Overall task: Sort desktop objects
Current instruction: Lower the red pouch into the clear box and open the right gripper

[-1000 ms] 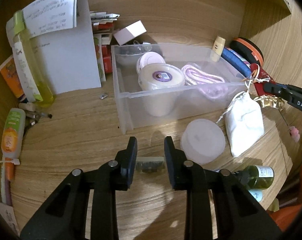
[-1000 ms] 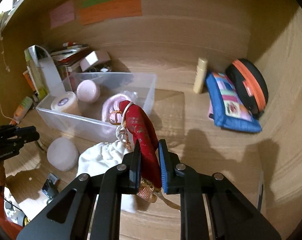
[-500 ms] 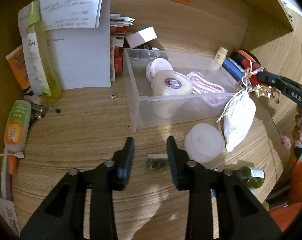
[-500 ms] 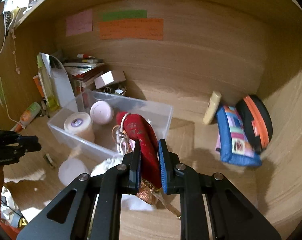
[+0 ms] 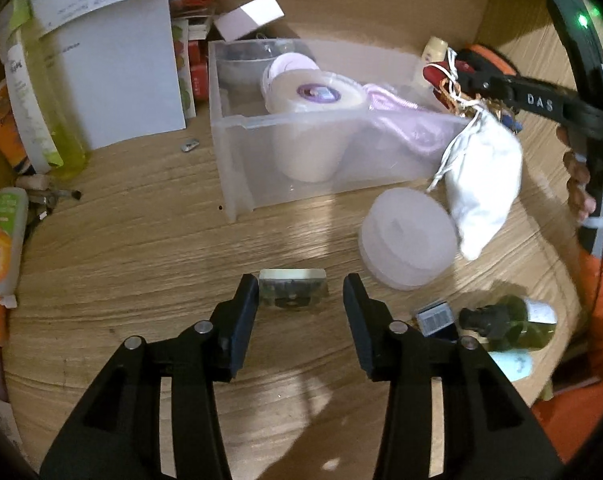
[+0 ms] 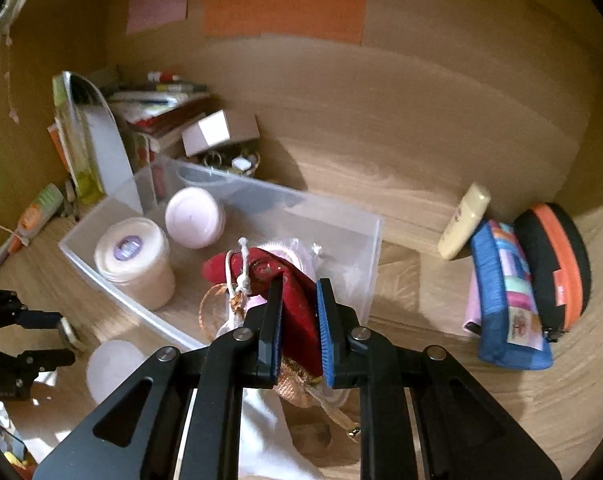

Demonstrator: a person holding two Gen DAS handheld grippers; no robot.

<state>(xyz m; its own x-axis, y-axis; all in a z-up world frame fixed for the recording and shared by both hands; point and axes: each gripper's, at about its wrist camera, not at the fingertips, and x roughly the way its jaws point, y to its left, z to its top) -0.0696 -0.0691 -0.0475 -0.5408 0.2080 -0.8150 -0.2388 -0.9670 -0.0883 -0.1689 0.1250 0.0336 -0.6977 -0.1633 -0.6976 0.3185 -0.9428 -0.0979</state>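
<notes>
My right gripper (image 6: 299, 286) is shut on a red pouch (image 6: 285, 280) and holds it over the right end of the clear plastic bin (image 6: 365, 240). A white drawstring bag (image 5: 483, 176) hangs from the pouch by its cords. The bin (image 5: 237, 160) holds a white lidded tub (image 5: 315, 96), a pink round jar (image 6: 195, 218) and a pink coiled item (image 5: 397, 112). My left gripper (image 5: 299, 288) is open and low over the desk. A small flat rectangular object (image 5: 293, 290) lies between its fingertips, untouched.
A frosted round lid (image 5: 407, 240) lies right of the left gripper, with a green bottle (image 5: 509, 322) nearer. Bottles, papers and books stand at the back left (image 5: 41, 92). A blue pouch (image 6: 505, 292), an orange-black case (image 6: 557, 264) and a cream tube (image 6: 463, 222) sit right of the bin.
My right gripper has lifted the red pouch and white bag up and over the bin's right end. My left gripper has opened wider and closed in around the small flat object.
</notes>
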